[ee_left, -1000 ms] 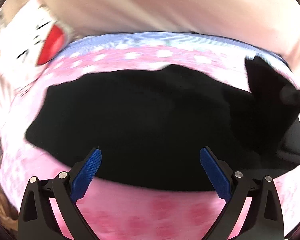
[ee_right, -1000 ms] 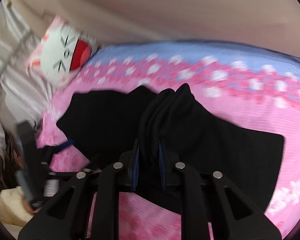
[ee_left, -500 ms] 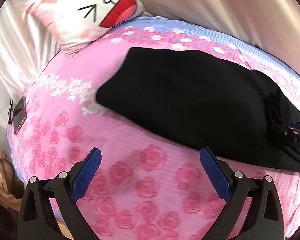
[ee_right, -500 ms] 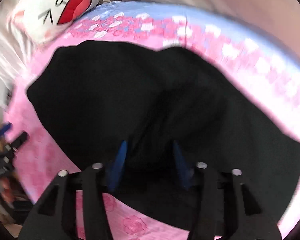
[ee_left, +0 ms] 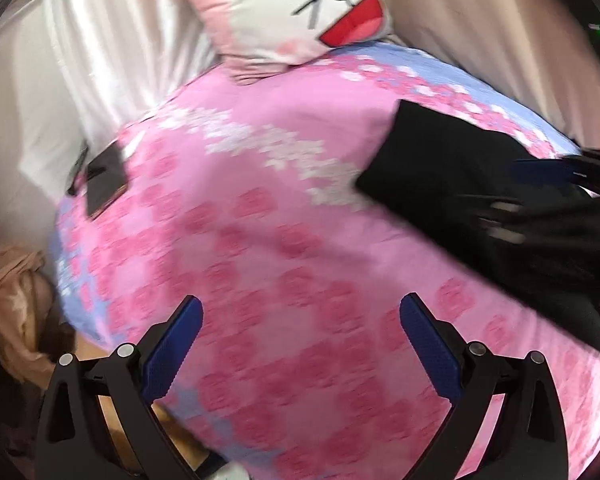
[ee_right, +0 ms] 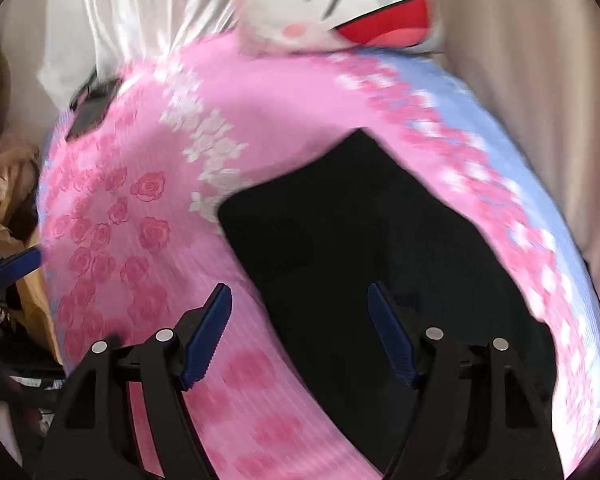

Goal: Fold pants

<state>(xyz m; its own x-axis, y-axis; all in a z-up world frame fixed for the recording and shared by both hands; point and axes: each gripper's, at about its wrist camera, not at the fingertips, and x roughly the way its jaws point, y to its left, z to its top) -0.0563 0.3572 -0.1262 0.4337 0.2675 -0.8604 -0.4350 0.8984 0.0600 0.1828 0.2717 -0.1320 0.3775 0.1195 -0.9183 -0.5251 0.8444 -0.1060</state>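
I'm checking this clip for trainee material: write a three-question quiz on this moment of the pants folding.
1. True or false: the right hand-held gripper is shut on the black pants.
2. What lies near the bedspread's far-left edge? A) dark flat device B) mug C) shoe
3. Fill in: the cartoon-face pillow sits at the bed's far ___.

Key: 1 false, its jaws have just been opening and press on nothing; 2 A; 3 end.
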